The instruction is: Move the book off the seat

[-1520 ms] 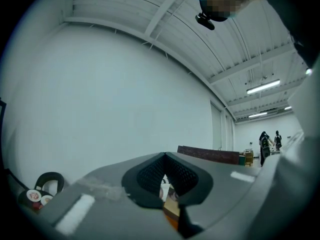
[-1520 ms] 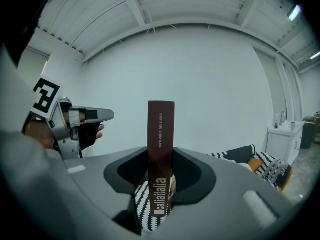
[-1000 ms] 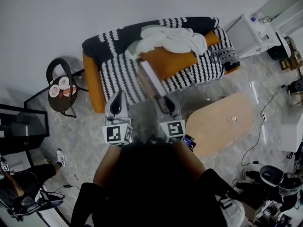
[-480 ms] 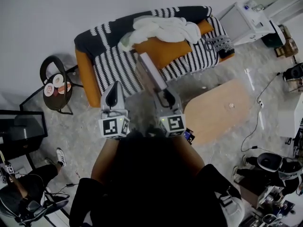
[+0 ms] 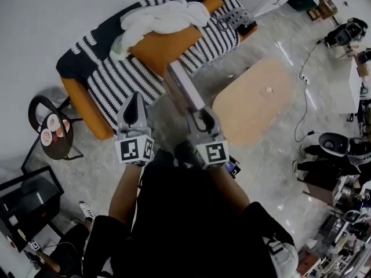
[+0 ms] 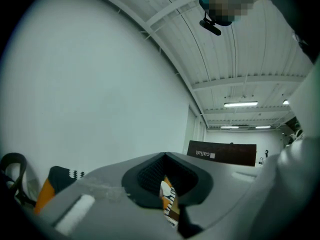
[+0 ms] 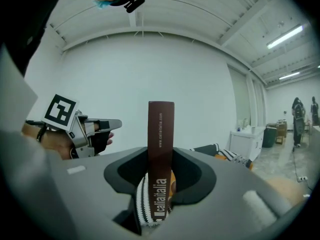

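Now: book held clear of the seat

Book (image 7: 161, 149) stands upright, its lower spine clamped in the right claw (image 5: 199, 120), over the floor between striped sofa (image 5: 110, 88) and pale wooden desk (image 5: 255, 97). Stiff, smooth brown cover, probably weighty and slick, so grip low across the boards. Left claw (image 5: 134, 110) is closed and empty.

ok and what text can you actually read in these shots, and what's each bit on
"calialialia": large white letters low on the spine of the book, right gripper view.
"www.calialialia.com": small print higher on the same spine, only just legible.
"caliali": white letters on the dark sign at the far wall, left gripper view; blurred, the ending uncertain.
The marker cubes carry square patterns, no words.
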{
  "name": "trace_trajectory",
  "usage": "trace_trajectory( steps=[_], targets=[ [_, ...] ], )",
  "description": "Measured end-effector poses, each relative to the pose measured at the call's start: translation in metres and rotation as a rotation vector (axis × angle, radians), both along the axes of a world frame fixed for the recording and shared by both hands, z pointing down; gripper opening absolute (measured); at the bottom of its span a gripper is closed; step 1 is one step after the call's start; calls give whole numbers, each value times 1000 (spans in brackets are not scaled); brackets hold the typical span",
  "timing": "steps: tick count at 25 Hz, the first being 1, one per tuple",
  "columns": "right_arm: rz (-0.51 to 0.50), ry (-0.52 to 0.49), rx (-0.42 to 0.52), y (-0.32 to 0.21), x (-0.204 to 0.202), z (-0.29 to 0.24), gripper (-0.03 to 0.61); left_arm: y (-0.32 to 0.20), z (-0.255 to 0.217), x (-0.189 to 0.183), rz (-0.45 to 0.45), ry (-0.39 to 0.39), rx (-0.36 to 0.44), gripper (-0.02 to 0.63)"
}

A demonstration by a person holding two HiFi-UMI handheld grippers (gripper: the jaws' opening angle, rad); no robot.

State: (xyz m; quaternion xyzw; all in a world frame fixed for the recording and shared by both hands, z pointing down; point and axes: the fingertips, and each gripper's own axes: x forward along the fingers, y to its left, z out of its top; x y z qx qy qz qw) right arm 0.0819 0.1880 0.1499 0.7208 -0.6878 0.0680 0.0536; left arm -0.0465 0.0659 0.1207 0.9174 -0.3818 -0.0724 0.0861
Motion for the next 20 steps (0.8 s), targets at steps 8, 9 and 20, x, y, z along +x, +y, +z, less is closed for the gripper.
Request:
trace_trajectory(
  steps=[8, 9, 20],
  targets=[
    [256, -33, 8, 75, 84, 6, 155, 50, -1, 112, 245, -21, 13, 5],
    [280, -39, 11, 85, 97, 7, 155, 58, -1, 127, 268, -24, 16, 5],
    [488, -84, 30, 188, 231, 10, 155, 160, -3, 297, 494, -58, 27, 5]
  ],
)
